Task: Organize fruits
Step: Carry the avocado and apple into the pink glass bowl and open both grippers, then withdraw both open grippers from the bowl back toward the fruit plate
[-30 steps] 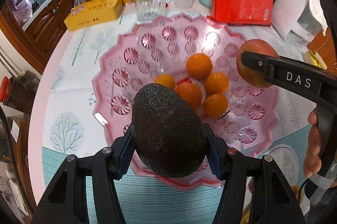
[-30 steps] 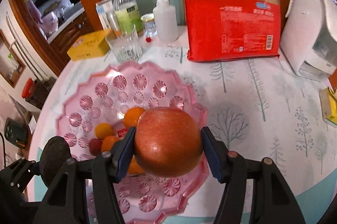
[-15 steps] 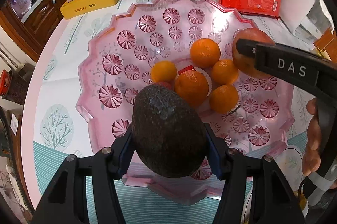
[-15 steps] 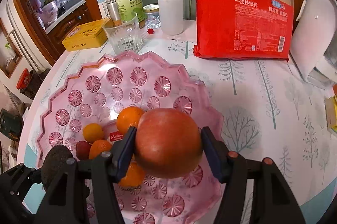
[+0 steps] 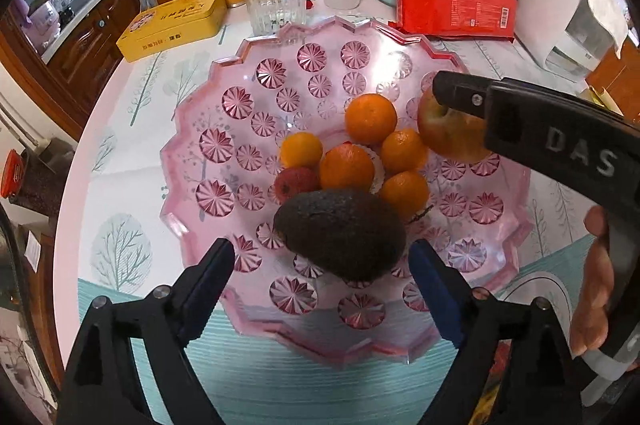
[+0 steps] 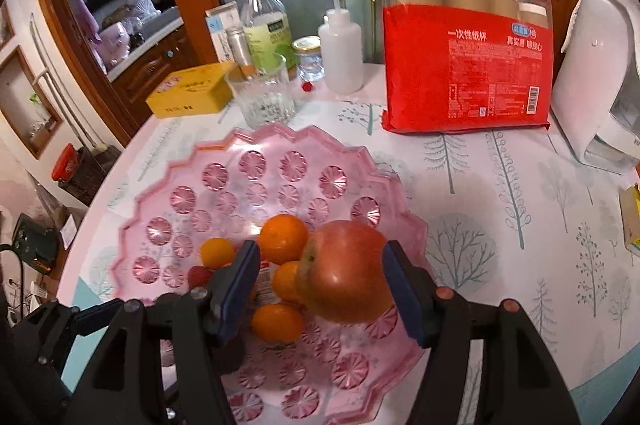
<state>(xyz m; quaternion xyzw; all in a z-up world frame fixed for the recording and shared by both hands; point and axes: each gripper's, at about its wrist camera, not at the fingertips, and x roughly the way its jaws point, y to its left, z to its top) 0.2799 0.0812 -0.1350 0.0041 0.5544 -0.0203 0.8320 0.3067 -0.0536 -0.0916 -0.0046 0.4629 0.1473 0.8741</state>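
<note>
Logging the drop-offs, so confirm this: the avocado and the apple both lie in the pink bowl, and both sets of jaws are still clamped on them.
Not quite. The avocado and the apple do lie in the pink bowl, but the jaws are open. The left wrist view shows the left gripper spread clear of the avocado; the right wrist view shows the right gripper with a gap on the apple's left side.

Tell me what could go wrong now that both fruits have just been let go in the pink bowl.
The avocado lies on the sloped side of the pink bowl, so it may roll into the oranges. The apple sits against that pile and could tip or knock one loose. The open left gripper and right gripper flank the fruits; pulling back crooked could nudge them.
</note>
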